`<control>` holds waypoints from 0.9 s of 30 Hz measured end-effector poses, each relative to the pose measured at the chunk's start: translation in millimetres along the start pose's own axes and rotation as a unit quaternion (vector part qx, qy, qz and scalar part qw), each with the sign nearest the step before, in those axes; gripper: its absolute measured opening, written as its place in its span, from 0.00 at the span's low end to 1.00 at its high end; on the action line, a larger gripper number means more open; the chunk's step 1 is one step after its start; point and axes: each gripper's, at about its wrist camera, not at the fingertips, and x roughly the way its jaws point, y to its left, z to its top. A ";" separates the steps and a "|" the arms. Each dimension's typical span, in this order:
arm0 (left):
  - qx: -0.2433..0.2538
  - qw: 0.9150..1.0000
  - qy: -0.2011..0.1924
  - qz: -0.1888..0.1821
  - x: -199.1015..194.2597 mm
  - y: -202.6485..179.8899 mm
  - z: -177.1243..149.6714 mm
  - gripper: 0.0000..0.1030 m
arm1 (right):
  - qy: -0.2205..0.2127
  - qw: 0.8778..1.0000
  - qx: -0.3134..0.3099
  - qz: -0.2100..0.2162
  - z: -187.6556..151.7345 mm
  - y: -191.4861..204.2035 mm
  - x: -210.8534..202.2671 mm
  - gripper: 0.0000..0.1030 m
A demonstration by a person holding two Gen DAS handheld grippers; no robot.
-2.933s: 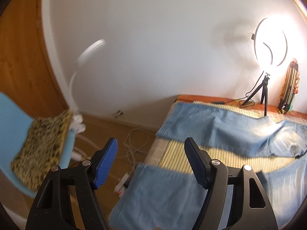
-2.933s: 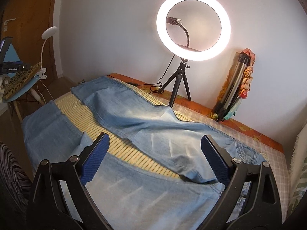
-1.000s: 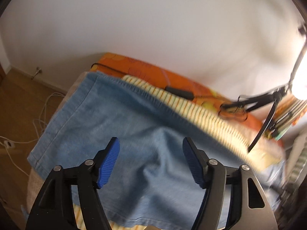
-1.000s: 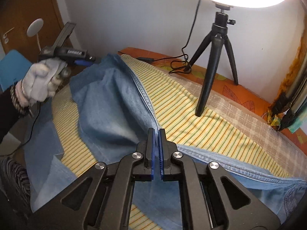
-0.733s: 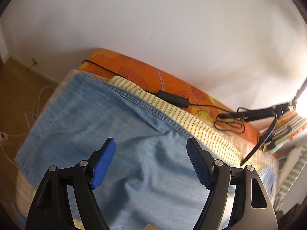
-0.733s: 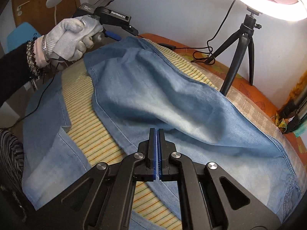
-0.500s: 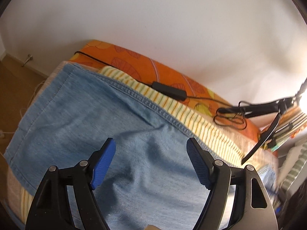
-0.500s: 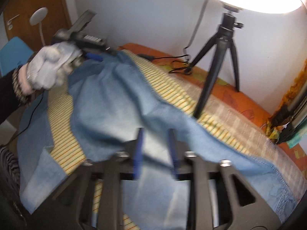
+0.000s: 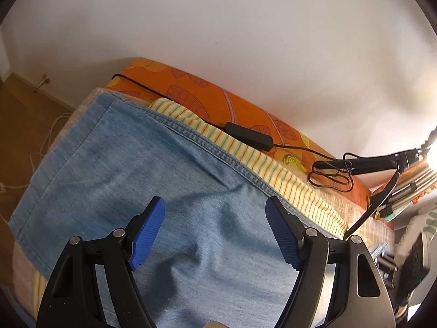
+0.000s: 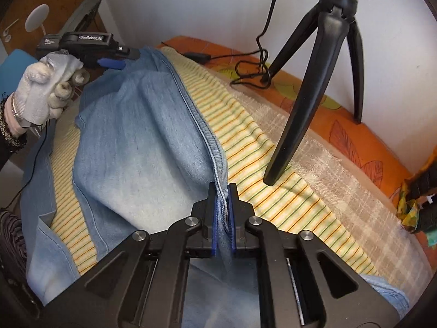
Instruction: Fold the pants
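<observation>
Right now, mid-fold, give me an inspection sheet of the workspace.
Surface: bed, striped cloth over orange sheet.
Job's things: jeans spread out, one leg lifted by its seam.
Clutter: tripod standing on the bed beside the jeans.
Grippers: right gripper shut on the jeans seam; left gripper open above the denim, in a gloved hand.
Cables: black cable with adapter along the far edge.
Surroundings: white wall, wooden floor.

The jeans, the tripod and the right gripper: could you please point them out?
jeans (image 10: 136, 142), right wrist view, upper leg panel.
tripod (image 10: 308, 90), right wrist view, front leg.
right gripper (image 10: 221, 213), right wrist view, between fingertips.
</observation>
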 end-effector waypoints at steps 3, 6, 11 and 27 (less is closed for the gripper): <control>-0.017 1.000 0.008 -0.002 2.4 1.3 1.4 0.74 | -0.025 1.000 -0.010 0.003 -10.5 19.8 -18.9 0.07; -0.035 0.999 0.014 -0.011 4.4 -0.1 1.8 0.74 | -0.032 0.998 -0.045 -0.007 -25.7 49.9 -34.2 0.07; -0.053 0.998 0.018 -0.005 9.8 -4.2 1.9 0.74 | -0.023 0.996 -0.088 -0.021 -45.3 81.6 -37.6 0.06; -0.010 0.993 -0.024 0.118 44.5 -23.0 -11.6 0.13 | -0.031 0.995 -0.093 -0.020 -63.1 89.8 -44.0 0.06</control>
